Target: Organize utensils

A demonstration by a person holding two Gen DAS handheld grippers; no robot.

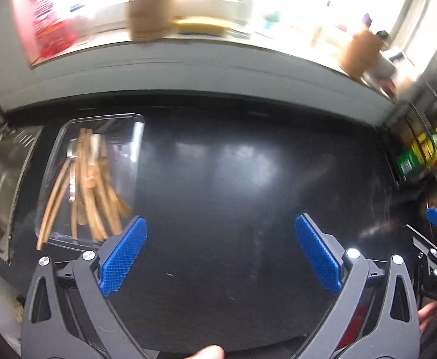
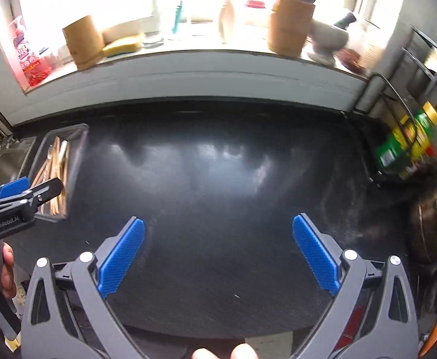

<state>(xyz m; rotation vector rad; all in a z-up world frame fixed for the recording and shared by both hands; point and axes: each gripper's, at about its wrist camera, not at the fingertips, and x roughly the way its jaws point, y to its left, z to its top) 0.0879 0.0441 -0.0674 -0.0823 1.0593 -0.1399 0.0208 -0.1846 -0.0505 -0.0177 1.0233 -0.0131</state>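
Both jaws stand wide apart with nothing between them: the left gripper (image 1: 221, 254) and the right gripper (image 2: 218, 254) each hover over bare black bench (image 1: 233, 179), angled downward. With nothing in either grip and no loose piece on the bench, the sorting looks done or paused. The utensils (image 1: 89, 188), mostly wooden handles with one or two metal pieces, lie bundled in a clear plastic tray (image 1: 136, 149) at the bench's left, beside the steel sink (image 1: 0, 179), probably so they stay together. Motion blur smears them, so kinds and count cannot be told. Window glare washes out the sill, and the right-hand rack is cut off.
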